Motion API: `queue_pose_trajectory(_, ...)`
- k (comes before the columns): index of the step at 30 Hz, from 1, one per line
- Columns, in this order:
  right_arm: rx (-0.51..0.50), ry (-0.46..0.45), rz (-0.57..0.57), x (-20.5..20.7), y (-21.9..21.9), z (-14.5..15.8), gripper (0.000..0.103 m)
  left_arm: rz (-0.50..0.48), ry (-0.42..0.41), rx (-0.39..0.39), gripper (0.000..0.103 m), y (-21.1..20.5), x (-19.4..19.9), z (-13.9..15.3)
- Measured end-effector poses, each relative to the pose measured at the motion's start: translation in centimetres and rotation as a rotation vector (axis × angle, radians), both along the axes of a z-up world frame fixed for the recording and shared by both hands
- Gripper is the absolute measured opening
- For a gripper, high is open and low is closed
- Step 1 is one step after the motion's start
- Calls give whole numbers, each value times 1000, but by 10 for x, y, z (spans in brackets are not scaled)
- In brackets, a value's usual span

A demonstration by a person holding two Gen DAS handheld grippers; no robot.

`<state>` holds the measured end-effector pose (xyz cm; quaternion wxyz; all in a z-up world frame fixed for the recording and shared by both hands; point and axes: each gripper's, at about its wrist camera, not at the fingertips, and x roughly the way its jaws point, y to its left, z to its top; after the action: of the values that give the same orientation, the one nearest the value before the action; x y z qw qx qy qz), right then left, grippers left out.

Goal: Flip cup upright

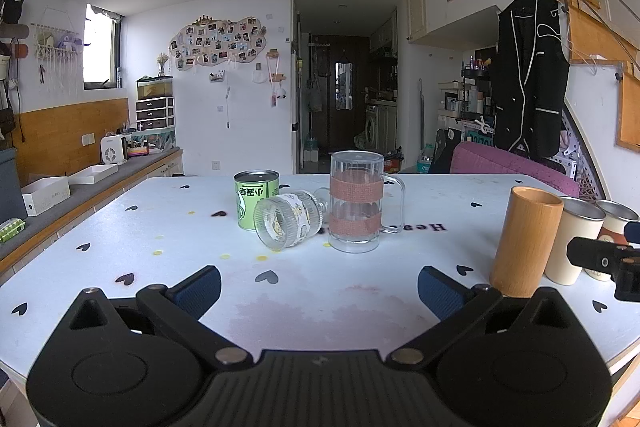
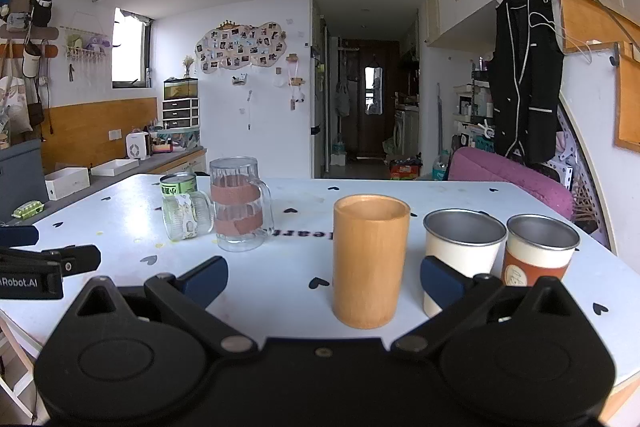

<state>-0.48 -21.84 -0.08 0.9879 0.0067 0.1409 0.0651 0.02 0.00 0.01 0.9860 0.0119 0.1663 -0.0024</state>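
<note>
Wooden cup stands between the spread tool fingers.

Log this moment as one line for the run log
phase: approach | target: ribbed glass cup on its side, untouched | left claw open, empty | right claw open, bamboo cup ahead

Readable markings. The green can bears Chinese characters that appear mirrored in the left wrist view, perhaps "小…桌"; they are too small to confirm. The white tablecloth carries dark lettering, partly hidden behind the clear mug, showing mirrored "Hea…". The left gripper, seen from the right wrist view, is printed "Robot.AI", its first letters cut off.
</note>
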Motion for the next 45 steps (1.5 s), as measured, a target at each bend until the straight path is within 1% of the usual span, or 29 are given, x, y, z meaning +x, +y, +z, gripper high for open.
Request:
queue_pose_trajectory(7, 6, 5, -1, 1, -6, -1, 103, 2, 1, 0, 103, 0, 0, 0)
queue_pose_trajectory(36, 4, 4, -4, 0, -2, -1, 103, -1, 3, -4, 103, 0, 0, 0)
queue_pose_trajectory(42, 14, -1, -4, -4, -8, -4, 103, -1, -3, -14, 103, -2, 0, 3)
queue_pose_trajectory(45, 25, 0, 2, -6, -12, -8, 103, -7, -28, -22, 103, -6, 16, 10)
